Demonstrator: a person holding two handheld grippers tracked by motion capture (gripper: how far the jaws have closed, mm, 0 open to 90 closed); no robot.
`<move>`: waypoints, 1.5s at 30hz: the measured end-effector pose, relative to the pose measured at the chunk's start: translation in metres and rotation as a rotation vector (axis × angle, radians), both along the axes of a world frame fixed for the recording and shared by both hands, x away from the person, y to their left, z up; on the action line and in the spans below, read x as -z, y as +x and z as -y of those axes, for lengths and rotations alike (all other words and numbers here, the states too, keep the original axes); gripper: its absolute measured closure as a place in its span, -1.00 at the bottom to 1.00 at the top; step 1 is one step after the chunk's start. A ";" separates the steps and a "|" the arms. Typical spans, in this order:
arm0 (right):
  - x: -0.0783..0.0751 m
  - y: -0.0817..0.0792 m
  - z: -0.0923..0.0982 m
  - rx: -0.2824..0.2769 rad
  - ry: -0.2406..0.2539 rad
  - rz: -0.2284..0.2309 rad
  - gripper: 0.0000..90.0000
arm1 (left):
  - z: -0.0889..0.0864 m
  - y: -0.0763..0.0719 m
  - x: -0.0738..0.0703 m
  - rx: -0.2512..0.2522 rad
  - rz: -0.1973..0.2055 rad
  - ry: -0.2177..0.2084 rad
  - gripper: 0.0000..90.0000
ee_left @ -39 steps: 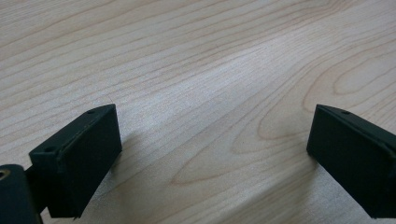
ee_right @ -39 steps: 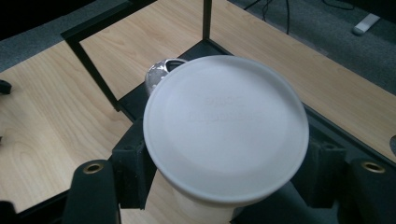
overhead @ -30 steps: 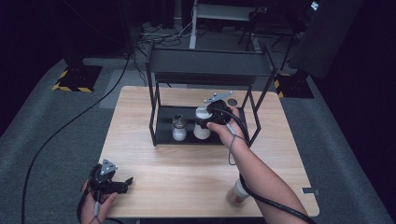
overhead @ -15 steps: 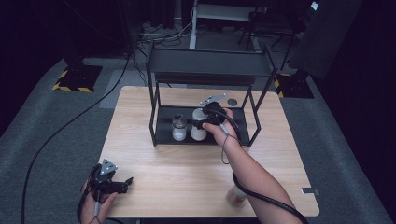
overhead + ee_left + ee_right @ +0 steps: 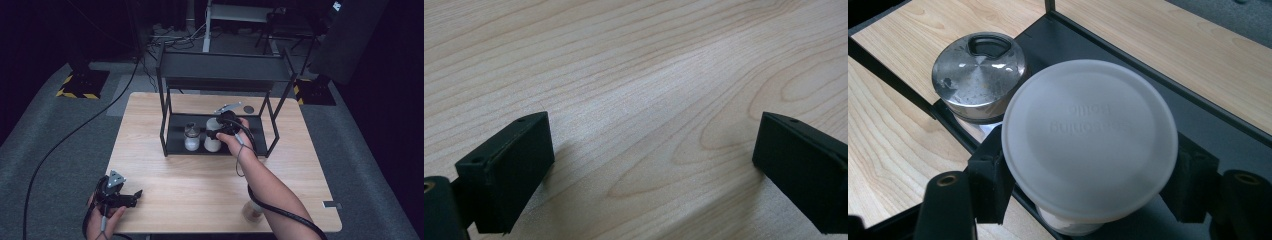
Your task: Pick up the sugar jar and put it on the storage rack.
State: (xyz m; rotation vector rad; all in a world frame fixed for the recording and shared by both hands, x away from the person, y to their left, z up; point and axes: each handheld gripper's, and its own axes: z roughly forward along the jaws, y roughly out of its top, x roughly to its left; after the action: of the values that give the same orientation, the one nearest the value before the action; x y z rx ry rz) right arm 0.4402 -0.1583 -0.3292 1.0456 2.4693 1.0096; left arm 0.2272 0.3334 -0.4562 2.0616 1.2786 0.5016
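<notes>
right gripper (image 5: 216, 131): reaches into the lower shelf of the black metal rack (image 5: 172, 131); its jaws are clamped on the white-lidded bottle (image 5: 213, 134), one pad on each side just under the lid, as the right gripper view shows.
white-lidded bottle (image 5: 1089, 141): upright on the rack's bottom shelf, wide frosted lid facing the camera with faint raised lettering; it stands just beside the glass jar.
glass jar (image 5: 191, 136): upright on the same shelf, to the bottle's left in the high view; its shiny metal lid (image 5: 978, 75) has a pouring opening.
left gripper (image 5: 131, 196): lies low at the near left corner of the wooden table (image 5: 150, 120), held in the person's left hand (image 5: 102, 224); jaws stand wide apart with bare wood between them.
second bottle (image 5: 252, 211): on the table's near edge, partly hidden by the right forearm.
</notes>
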 end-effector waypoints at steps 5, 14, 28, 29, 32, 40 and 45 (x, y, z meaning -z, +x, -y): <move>0.001 0.001 0.001 -0.001 0.000 0.001 -0.26 | 0.000 0.000 0.000 0.000 0.000 0.000 -0.94; -0.009 -0.004 0.003 0.001 0.010 0.011 -0.61 | 0.000 0.000 0.000 0.000 0.000 0.000 -0.94; -0.035 -0.038 0.025 -0.001 0.063 0.060 -0.73 | 0.000 0.000 0.000 0.001 0.001 0.001 -0.95; -0.038 -0.041 0.028 -0.003 0.065 0.066 -0.73 | 0.000 0.000 0.000 0.001 0.001 0.001 -0.94; -0.043 -0.050 0.036 0.000 0.076 0.078 -0.74 | 0.000 0.000 0.000 0.001 0.001 0.001 -0.94; -0.053 -0.071 0.059 0.007 0.101 0.091 -0.74 | 0.000 0.000 0.000 0.001 0.001 0.002 -0.94; -0.057 -0.085 0.074 0.010 0.115 0.101 -0.75 | 0.000 0.000 0.000 0.002 0.002 0.001 -0.95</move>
State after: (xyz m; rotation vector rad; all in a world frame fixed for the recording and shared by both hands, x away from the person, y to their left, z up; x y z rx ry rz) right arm 0.3557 -0.2322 -0.2720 1.0130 2.3473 1.1834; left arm 0.2273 0.3335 -0.4563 2.0630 1.2753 0.5036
